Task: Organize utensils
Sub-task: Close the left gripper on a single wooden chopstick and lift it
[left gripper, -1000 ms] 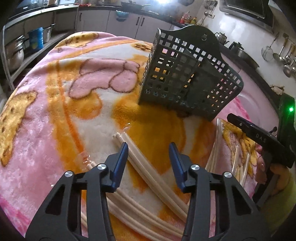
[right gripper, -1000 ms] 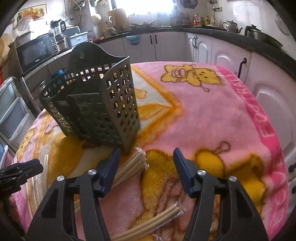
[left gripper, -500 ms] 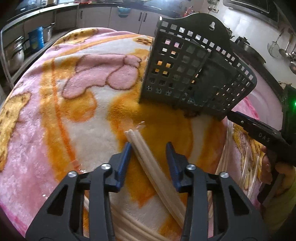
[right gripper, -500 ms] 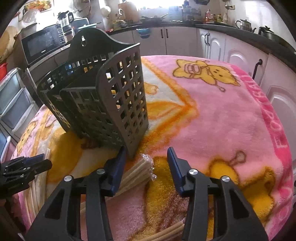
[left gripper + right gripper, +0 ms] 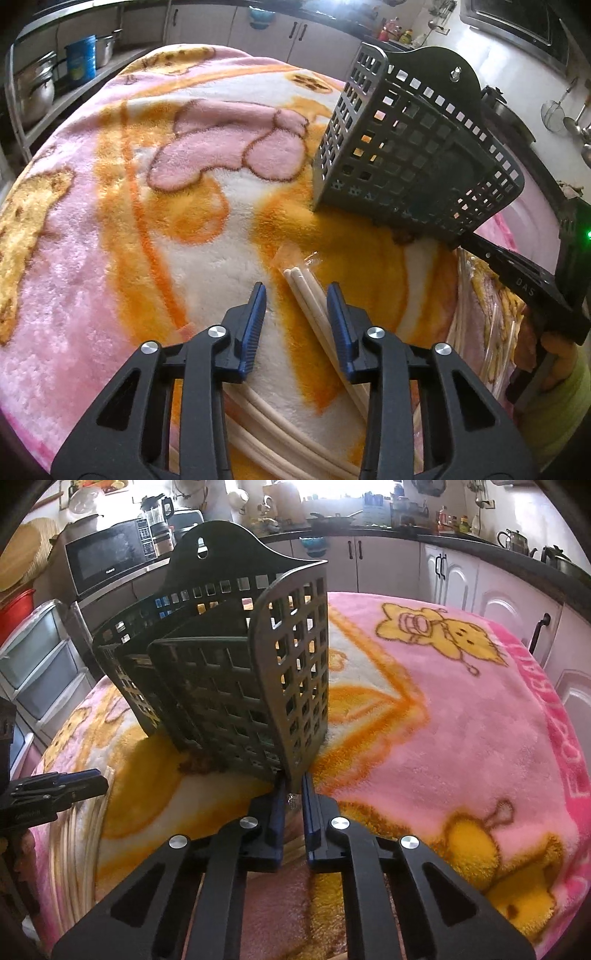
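Two hand-held grippers work over a blanket-covered worktop in a kitchen. The right hand-held gripper has just closed its jaws almost together on the wrapped end of a pack of chopsticks, right at the foot of the dark slotted utensil holder, apparently to lift the pack toward it. The left hand-held gripper has been narrowing but is not yet gripping: its blue pads straddle a second wrapped pair of chopsticks lying flat, the right pad close beside them. More pale sticks lie under that gripper. The holder stands upright, near both packs, and appears empty.
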### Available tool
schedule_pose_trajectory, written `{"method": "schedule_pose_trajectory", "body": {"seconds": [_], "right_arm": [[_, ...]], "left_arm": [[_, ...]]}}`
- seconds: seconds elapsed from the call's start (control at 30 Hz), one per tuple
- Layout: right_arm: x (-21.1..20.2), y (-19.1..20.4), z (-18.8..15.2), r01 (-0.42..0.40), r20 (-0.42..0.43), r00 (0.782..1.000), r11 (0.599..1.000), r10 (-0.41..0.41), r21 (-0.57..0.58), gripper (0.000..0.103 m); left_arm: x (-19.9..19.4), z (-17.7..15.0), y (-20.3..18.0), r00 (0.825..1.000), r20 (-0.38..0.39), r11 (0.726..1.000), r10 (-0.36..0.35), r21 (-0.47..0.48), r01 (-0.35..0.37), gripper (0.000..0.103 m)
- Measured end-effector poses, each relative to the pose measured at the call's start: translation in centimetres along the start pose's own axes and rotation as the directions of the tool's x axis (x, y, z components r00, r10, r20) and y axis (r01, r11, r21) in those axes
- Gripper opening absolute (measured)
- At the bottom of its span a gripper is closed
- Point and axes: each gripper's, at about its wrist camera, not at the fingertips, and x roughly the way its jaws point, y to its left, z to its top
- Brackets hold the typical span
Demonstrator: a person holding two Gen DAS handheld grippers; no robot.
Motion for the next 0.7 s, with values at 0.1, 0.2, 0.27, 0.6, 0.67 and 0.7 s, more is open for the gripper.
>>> {"method": "schedule_pose_trajectory", "body": {"seconds": [0.1, 0.2, 0.27, 0.6, 0.67, 0.7], "right_arm": [[-0.1, -0.2, 0.0, -0.008, 0.002, 1.000, 1.000, 0.008, 0.007, 0.008], [-0.3, -0.2, -0.1, -0.011, 0.004, 1.000, 1.000, 0.011, 0.011, 0.007], [-0.6, -0.2, -0.1, -0.011, 0.007, 1.000, 1.000, 0.011, 0.013, 0.006], [-2.4, -1.0, -0.8, 0.033, 0.029, 0.999, 0.999, -0.034, 0.035, 0.001], [-2.8, -1.3, -1.0, 0.036, 0.030, 0.999, 0.998, -0.037, 0.044, 0.001], [-3.1, -1.4, -1.1, 0.039, 0.033, 0.999, 0.998, -0.041, 0.043, 0.001]], "left_arm": [[-0.1, 0.1, 0.7, 1.000, -0.010, 1.000, -0.012, -0.006, 0.012, 0.022], [-0.2, 0.4, 1.1, 0.999, -0.018, 0.999, -0.031, -0.021, 0.031, 0.018], [0.0, 0.6, 1.6, 0.998, -0.026, 0.998, -0.049, -0.039, 0.048, 0.014], [1.3, 1.6, 2.8, 0.988, -0.054, 0.983, -0.142, -0.123, 0.134, 0.006], [1.0, 1.6, 2.7, 0.988, -0.047, 0.983, -0.147, -0.115, 0.140, 0.006], [0.8, 1.7, 2.7, 0.987, -0.039, 0.983, -0.153, -0.113, 0.148, 0.006]]}}
